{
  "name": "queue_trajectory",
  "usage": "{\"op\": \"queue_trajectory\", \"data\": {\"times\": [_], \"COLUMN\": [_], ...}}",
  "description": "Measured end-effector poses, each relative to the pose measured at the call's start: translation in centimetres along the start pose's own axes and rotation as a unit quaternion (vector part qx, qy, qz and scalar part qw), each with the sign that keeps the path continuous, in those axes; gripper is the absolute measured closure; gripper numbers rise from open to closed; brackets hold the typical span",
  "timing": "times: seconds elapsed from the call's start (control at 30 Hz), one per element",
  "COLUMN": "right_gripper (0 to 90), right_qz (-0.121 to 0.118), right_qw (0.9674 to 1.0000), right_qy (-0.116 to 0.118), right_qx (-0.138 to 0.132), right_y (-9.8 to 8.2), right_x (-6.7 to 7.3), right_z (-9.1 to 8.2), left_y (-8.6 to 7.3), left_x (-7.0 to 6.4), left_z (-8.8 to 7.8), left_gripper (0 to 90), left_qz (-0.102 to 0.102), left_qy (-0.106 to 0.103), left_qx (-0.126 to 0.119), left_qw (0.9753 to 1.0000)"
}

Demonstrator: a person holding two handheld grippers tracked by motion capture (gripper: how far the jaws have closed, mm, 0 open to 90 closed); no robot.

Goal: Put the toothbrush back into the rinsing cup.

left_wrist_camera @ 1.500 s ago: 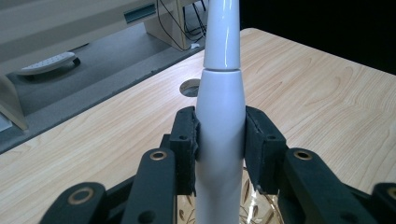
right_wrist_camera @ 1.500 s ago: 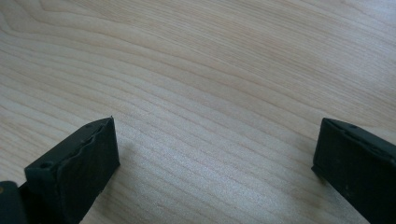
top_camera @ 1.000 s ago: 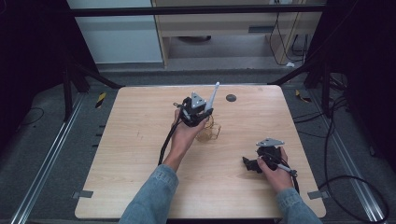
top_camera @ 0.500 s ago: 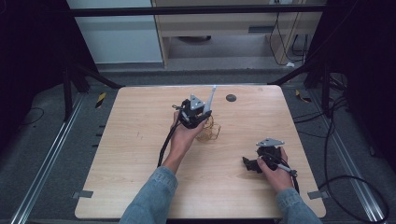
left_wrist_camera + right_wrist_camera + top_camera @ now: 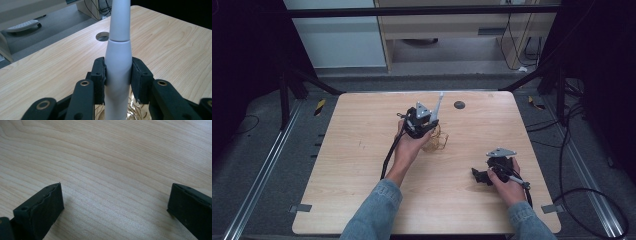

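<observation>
Left tool (image 5: 117, 80): closed on the white handle (image 5: 118, 67); both black pads press against its sides, as the left gripper view shows.
Left tool position: held above the middle of the worktop (image 5: 362, 150), in the far half, seen in the high view at (image 5: 421, 119); a black cable trails from it toward the near edge.
White handle: slim, tapered, in two sections with a seam between them; it rises from between the pads and points up and toward the far right in the high view (image 5: 438, 106).
Wire object (image 5: 435, 141): a small golden-brown wire piece lying on the worktop just right of and below the left tool; its exact form cannot be told. In the left gripper view thin golden wires (image 5: 136, 111) show beneath the jaws.
Contact of handle and wire object: cannot be told.
Right tool (image 5: 115, 202): open; the two black jaws stand wide apart with bare wood between them.
Right tool position: near right part of the worktop, seen in the high view at (image 5: 484, 175), low over the surface, well apart from the left tool.
Worktop: light wood, with a round dark hole (image 5: 459, 105) near the far edge, beyond the handle tip.
</observation>
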State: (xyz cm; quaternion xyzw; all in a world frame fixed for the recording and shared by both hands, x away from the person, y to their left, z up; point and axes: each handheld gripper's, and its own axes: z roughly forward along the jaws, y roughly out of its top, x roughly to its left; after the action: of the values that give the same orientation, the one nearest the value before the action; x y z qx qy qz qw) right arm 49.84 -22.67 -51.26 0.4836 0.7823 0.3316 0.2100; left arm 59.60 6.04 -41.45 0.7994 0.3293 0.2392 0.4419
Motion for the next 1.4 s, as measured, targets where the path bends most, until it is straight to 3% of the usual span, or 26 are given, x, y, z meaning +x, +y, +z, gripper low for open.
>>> {"op": "queue_trajectory", "data": {"times": [1.4], "right_gripper": [0.3], "right_qz": [0.0], "right_qw": [1.0], "right_qy": [0.0], "right_qx": [0.0], "right_y": [0.0], "right_x": [0.0], "right_z": [0.0], "left_y": [-0.37], "left_x": [-0.24], "left_z": [0.23], "left_gripper": [66.3], "left_qz": [0.006], "left_qy": [0.001], "left_qx": [0.013], "left_qw": [0.9999]}}
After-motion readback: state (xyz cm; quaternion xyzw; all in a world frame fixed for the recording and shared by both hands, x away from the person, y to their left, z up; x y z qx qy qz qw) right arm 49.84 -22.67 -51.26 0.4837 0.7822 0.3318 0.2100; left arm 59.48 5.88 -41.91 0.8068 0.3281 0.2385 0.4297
